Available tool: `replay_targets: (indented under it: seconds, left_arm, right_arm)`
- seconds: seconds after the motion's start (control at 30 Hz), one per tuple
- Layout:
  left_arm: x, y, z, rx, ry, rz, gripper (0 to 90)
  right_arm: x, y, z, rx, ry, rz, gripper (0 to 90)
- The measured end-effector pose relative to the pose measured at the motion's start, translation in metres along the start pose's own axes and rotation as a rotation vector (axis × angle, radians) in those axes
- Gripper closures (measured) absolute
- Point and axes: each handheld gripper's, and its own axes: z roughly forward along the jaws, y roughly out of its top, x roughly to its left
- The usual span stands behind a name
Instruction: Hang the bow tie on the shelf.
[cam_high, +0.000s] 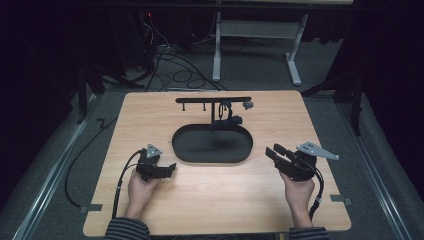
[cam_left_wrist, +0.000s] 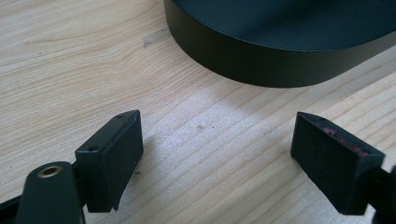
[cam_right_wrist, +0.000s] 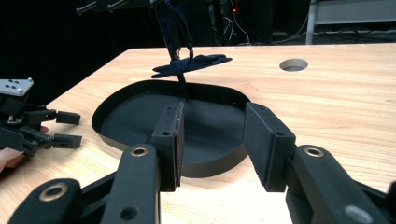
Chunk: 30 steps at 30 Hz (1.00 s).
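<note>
On the wooden table (cam_high: 210, 192) both claws sit released, left gripper (cam_high: 169, 170) and right gripper (cam_high: 274, 151) flanking the empty black tray (cam_high: 212, 159); best approach it level and slowly

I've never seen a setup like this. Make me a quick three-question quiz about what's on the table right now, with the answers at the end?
1. True or false: the black oval tray has objects lying in it.
2. Which gripper is holding something: A) left gripper, B) right gripper, C) neither?
3. Fill in: behind the tray stands a black ____ with a horizontal bar and small pegs hanging under it.

Key
1. False; its floor looks bare in the high view and the right gripper view.
2. C; both sets of jaws stand apart over bare wooden table.
3. Rack; a dark item hangs from it, too dim to identify.
</note>
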Motion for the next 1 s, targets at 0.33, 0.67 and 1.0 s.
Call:
replay_targets:
  seconds: [0.33, 0.67, 1.0]
  left_arm:
    - [0.0, 0.0, 0.0, 0.0, 0.0, 0.0, 17.4]
    - [0.0, 0.0, 0.0, 0.0, 0.0, 0.0, 17.4]
    - [0.0, 0.0, 0.0, 0.0, 0.0, 0.0, 17.4]
  right_arm:
    - [0.001, -0.01, 0.007, 0.022, 0.007, 0.001, 60.2]
    - [0.005, -0.021, 0.017, 0.052, 0.02, 0.006, 60.1]
    - [0.008, -0.029, 0.025, 0.078, 0.029, 0.004, 60.0]
